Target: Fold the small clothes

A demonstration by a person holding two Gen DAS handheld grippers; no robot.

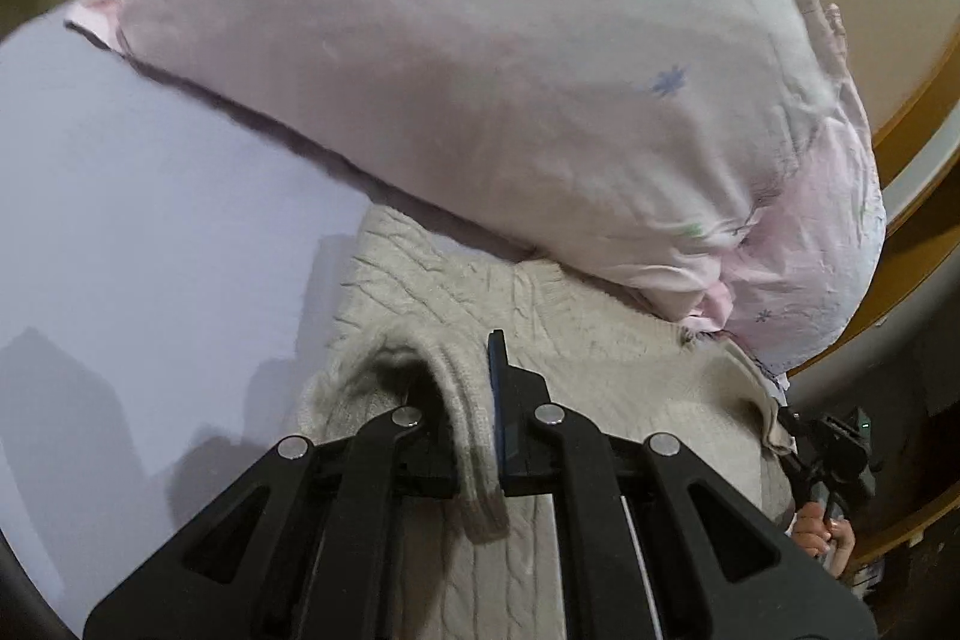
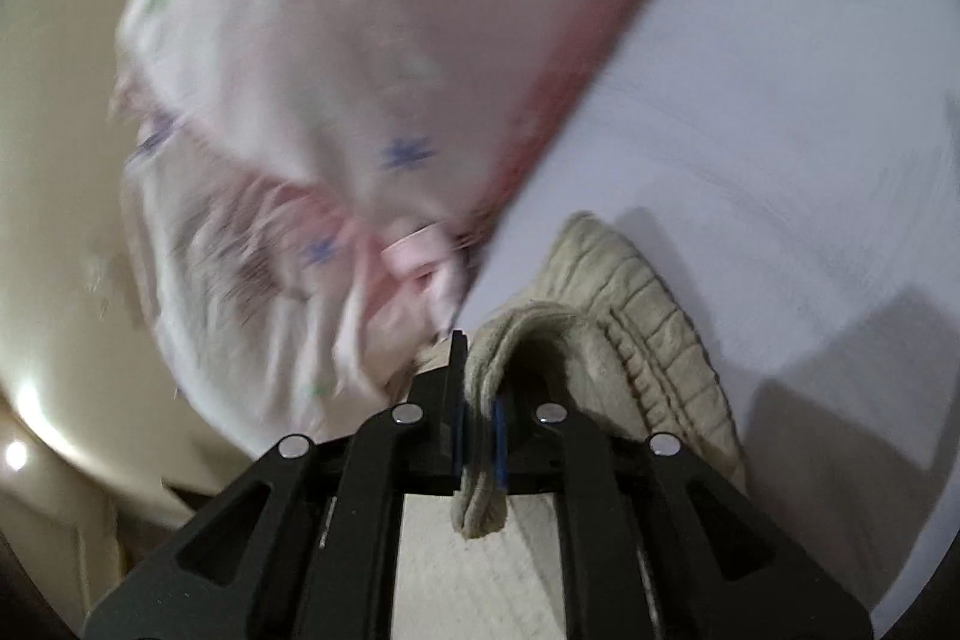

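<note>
A beige cable-knit sweater [image 1: 540, 340] lies on a white sheet [image 1: 150, 250]. My left gripper [image 1: 474, 418] is shut on a ribbed edge of the sweater, which hangs over the jaws. My right gripper [image 2: 477, 400] is shut on another ribbed edge of the same sweater [image 2: 648, 340]. The right gripper also shows at the right edge of the left wrist view [image 1: 834, 454], held by a hand. The far part of the sweater is hidden under a pillow.
A large pale pink pillow [image 1: 480, 58] with small flower prints lies just beyond the sweater and also shows, blurred, in the right wrist view [image 2: 336, 58]. A yellow wooden frame [image 1: 918, 112] runs along the right. A cream wall [image 2: 54, 160] is at left.
</note>
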